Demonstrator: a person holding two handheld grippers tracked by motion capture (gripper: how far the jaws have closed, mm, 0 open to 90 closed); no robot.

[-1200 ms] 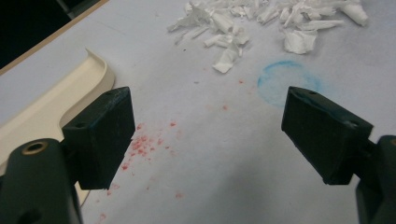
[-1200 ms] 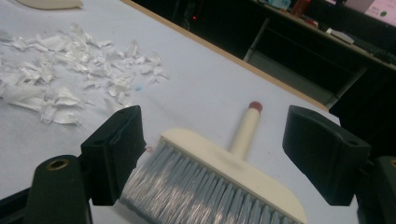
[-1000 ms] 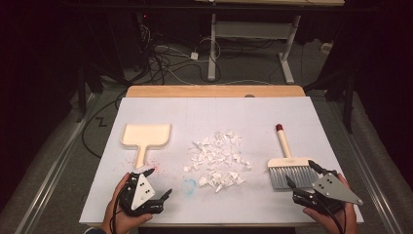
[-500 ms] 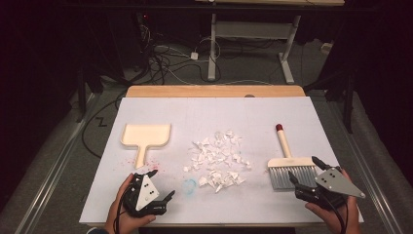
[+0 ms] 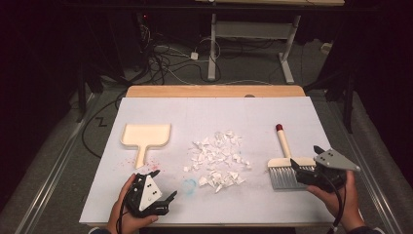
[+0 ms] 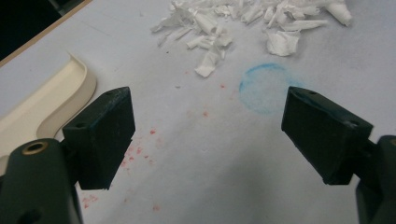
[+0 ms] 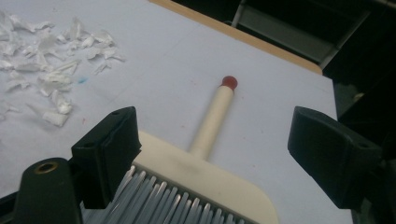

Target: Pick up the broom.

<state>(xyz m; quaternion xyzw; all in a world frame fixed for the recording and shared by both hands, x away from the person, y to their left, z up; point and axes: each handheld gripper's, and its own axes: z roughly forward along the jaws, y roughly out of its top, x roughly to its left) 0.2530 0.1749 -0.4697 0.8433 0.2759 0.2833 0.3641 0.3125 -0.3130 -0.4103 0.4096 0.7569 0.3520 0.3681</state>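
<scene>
A brush [image 5: 285, 161] with a cream handle, a red tip and grey bristles lies at the right of the white sheet. My right gripper [image 5: 306, 158] is at the brush head, and its jaws have just been opening. In the right gripper view the right gripper [image 7: 215, 116] stands open, with the brush head [image 7: 205, 175] low between the jaws and neither pad pressing on it. A pile of white paper scraps [image 5: 216, 158] lies mid-table. A cream dustpan [image 5: 145, 136] lies at the left. My left gripper [image 5: 164, 184] rests open near the front edge, and the left gripper [image 6: 208, 100] has nothing between its jaws.
A faint blue ring [image 6: 264, 88] and red specks mark the sheet between the dustpan [image 6: 46, 102] and the scraps [image 6: 243, 18]. The wooden table edge [image 5: 214, 91] shows at the far side. Beyond it are cables and desk legs on a dark floor.
My right gripper has moved away from the table's front edge and up to the brush head. The left gripper has kept still.
</scene>
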